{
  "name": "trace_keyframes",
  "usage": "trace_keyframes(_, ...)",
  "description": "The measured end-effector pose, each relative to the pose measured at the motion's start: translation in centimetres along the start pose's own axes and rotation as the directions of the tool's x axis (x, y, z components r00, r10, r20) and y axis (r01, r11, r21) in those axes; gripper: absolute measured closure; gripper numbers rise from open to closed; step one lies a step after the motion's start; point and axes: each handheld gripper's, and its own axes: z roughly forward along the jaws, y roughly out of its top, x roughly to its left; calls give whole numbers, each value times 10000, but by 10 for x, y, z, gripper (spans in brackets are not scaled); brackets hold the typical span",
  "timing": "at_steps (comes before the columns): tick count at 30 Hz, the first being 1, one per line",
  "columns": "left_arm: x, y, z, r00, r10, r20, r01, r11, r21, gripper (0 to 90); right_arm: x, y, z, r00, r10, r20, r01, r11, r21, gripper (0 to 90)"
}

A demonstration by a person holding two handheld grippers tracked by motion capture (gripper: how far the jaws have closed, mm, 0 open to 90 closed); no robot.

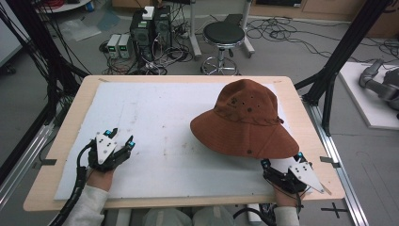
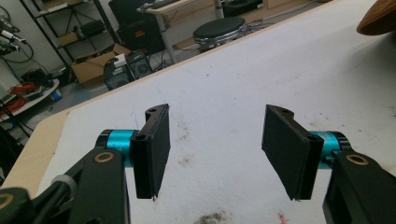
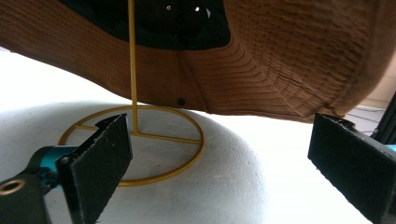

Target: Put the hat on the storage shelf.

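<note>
A brown hat with a wide brim sits on the right half of the table, over the white mat that covers most of the wooden top. In the right gripper view the hat is seen from below: it rests on a thin golden wire stand, which has a round ring as a base lying on the mat and one upright rod going into the dark inside of the crown. The brim hangs above the mat and does not touch it at this side. The right gripper is low at the near right edge of the table, just in front of the brim and a little under it; its two black jaws stand wide apart and hold nothing, with the ring of the stand and the edge of the brim seen between them but farther off. The left gripper is at the near left part of the mat, well apart from the hat. In the left gripper view its jaws are also spread open, with only the stained white mat between the black pads, so it grasps nothing; a small part of the hat's brim appears at the upper right corner. Behind the table, on the floor, stands a round black stool.
</note>
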Motion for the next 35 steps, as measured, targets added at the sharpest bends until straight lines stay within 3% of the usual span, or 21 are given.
trace_keyframes(11,-3,1,2,9998,217,11,-217,9995,217,415,3,1,3,9999,-21,-147,22,10000,28,59)
trace_keyframes(14,-6,-2,1,9972,626,-420,-625,9980,25,408,3,1,3,9998,-80,-170,80,10000,1,59)
trace_keyframes(17,-5,-5,0,9982,335,-494,-344,9992,-181,409,3,1,2,9999,-65,-160,65,10000,18,59)
trace_keyframes(19,-3,-5,1,9972,469,-579,-476,9988,-115,409,2,1,1,9999,-58,-129,58,10000,-2,59)
trace_keyframes(23,4,-4,0,9986,3,-536,-11,9999,-143,409,0,1,0,10000,-31,-83,31,10000,34,59)
trace_keyframes(31,0,-6,0,9983,254,-523,-260,9996,-113,404,2,2,1,9999,-37,-137,37,10000,49,59)
trace_keyframes(35,2,-6,0,9986,125,-515,-130,9999,-84,400,3,2,2,9998,-80,-195,81,10000,38,59)
